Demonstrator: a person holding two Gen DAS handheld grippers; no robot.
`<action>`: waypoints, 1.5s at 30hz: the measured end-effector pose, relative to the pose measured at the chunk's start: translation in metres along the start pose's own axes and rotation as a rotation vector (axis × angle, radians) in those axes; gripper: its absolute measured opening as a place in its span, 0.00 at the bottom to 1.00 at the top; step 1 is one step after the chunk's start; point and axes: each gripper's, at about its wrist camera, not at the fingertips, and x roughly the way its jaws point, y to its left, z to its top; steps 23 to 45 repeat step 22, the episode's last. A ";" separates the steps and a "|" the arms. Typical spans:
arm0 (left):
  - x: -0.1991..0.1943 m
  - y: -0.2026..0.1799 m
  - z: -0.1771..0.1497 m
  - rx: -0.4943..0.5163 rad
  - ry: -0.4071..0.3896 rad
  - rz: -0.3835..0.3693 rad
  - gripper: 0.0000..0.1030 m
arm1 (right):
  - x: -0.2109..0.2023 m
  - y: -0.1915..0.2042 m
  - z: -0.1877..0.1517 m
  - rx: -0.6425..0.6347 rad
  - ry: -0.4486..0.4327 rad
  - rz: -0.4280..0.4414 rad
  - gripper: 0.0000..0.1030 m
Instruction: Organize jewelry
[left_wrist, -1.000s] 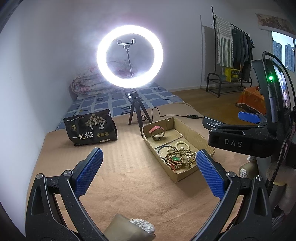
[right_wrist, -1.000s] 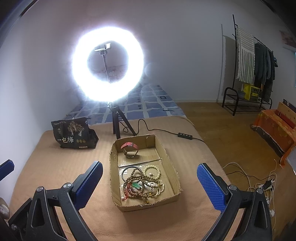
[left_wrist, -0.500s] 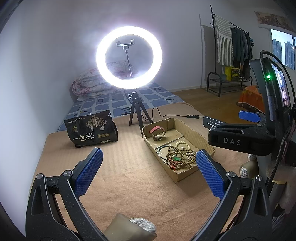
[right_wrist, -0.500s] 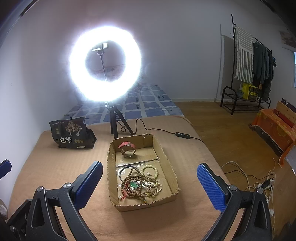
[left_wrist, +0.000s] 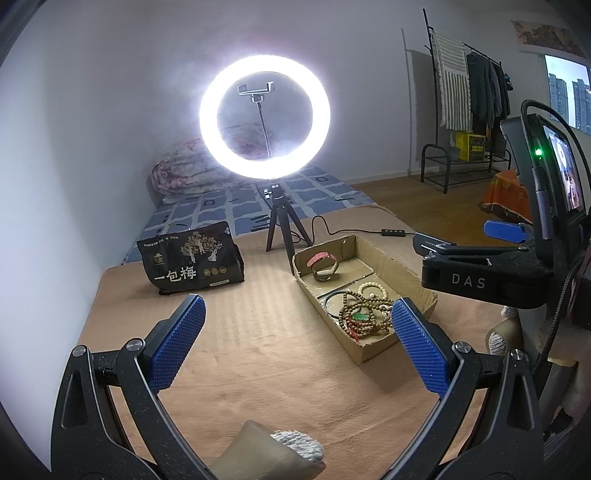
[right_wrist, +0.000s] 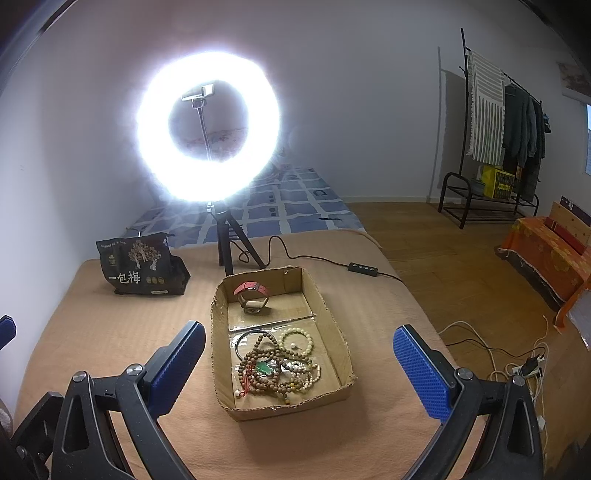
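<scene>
A shallow cardboard tray (right_wrist: 334, 317) (left_wrist: 413, 269) lies on the tan cloth. Its near half holds a tangled pile of bead bracelets and necklaces (right_wrist: 275, 367) (left_wrist: 364, 314) with a green pendant (right_wrist: 266, 368). A watch with a pink strap (right_wrist: 253, 293) (left_wrist: 325, 264) stands in the far half. My right gripper (right_wrist: 299, 363) hovers open above and just before the tray, nothing between its blue pads. My left gripper (left_wrist: 297, 338) is open to the left of the tray, empty. The right gripper's body (left_wrist: 480, 273) shows at the right of the left wrist view.
A lit ring light on a small tripod (right_wrist: 207, 133) (left_wrist: 264, 118) stands behind the tray, its cable and switch (right_wrist: 364, 269) trailing right. A black snack bag (right_wrist: 142, 267) (left_wrist: 192, 262) lies at the far left. The table's right edge drops to a wooden floor with cables (right_wrist: 517, 362).
Both views have shifted slightly; the tray sits a little lower and nearer in the right wrist view. Both grippers stay open and empty.
</scene>
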 end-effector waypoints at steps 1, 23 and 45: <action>0.000 0.000 0.000 0.000 0.000 -0.001 0.99 | 0.000 0.000 0.000 0.000 0.001 0.001 1.00; -0.001 -0.002 -0.001 0.002 -0.008 0.002 0.99 | 0.000 -0.002 -0.003 -0.002 0.005 -0.002 1.00; -0.001 -0.002 -0.001 0.002 -0.008 0.002 0.99 | 0.000 -0.002 -0.003 -0.002 0.005 -0.002 1.00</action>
